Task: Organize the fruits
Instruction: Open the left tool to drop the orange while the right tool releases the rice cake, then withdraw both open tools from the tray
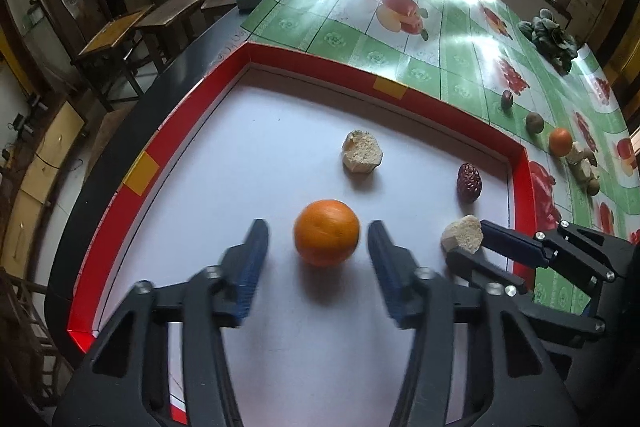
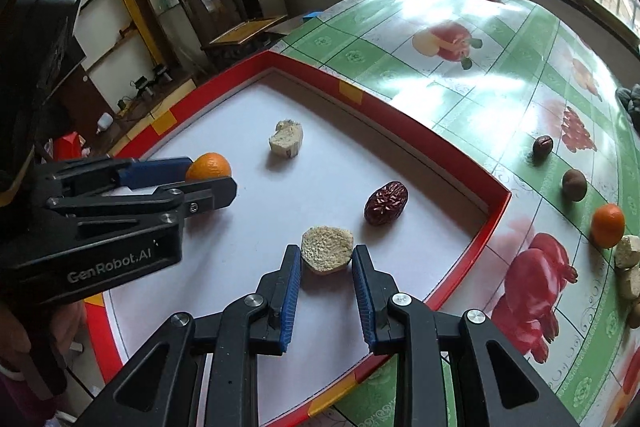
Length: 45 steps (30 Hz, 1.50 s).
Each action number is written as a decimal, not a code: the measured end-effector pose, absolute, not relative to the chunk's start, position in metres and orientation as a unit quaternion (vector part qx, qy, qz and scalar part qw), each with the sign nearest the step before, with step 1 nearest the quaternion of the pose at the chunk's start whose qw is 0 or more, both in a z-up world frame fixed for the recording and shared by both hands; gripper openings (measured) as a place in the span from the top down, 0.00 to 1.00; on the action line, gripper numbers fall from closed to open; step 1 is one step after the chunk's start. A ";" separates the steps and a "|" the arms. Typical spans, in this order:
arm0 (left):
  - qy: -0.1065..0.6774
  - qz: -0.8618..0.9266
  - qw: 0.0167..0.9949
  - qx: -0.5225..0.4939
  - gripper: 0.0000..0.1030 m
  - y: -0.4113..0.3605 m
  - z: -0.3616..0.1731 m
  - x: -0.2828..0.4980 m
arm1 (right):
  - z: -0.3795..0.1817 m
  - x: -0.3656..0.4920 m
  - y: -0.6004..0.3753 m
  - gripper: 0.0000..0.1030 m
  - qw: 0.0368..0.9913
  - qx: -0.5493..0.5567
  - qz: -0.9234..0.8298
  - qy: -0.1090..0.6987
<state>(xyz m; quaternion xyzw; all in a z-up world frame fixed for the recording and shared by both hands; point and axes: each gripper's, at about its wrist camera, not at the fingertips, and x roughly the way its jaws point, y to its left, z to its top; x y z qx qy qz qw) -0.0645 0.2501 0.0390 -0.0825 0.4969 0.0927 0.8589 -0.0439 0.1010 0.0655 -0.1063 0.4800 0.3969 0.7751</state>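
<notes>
Orange (image 1: 326,243), round and glossy, lies on the white floor of the red-rimmed tray (image 1: 304,65), between the spread jaws of the left tool (image 1: 318,247), which stand clear of it. Beyond it in the tray sit a pale chunk (image 1: 362,157) and a wrinkled date (image 1: 469,183). From the right wrist, the right tool (image 2: 326,261) is clamped narrow on a second crumbly chunk (image 2: 327,254) over the tray. Outside the tray, on the counter (image 2: 400,39), another orange (image 2: 607,225), two dark fruits and more chunks wait; the task looks roughly half done.
</notes>
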 end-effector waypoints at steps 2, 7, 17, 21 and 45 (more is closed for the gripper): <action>0.493 0.098 0.860 -0.083 0.46 0.250 0.040 -0.065 | 0.066 -0.046 0.100 0.75 0.775 -0.104 0.401 0.477; 0.488 0.109 0.861 -0.097 0.46 0.252 0.042 -0.072 | 0.075 -0.050 0.087 0.74 0.779 -0.073 0.414 0.465; 0.458 0.096 0.878 -0.098 0.46 0.222 0.062 -0.084 | 0.107 -0.060 0.022 0.64 0.810 -0.003 0.397 0.431; 0.458 0.069 0.882 -0.087 0.46 0.193 0.064 -0.083 | 0.112 -0.058 -0.009 0.62 0.824 0.016 0.366 0.433; 0.468 -0.017 0.883 -0.001 0.46 0.038 0.053 -0.046 | 0.086 -0.043 -0.190 0.61 0.860 0.081 0.207 0.459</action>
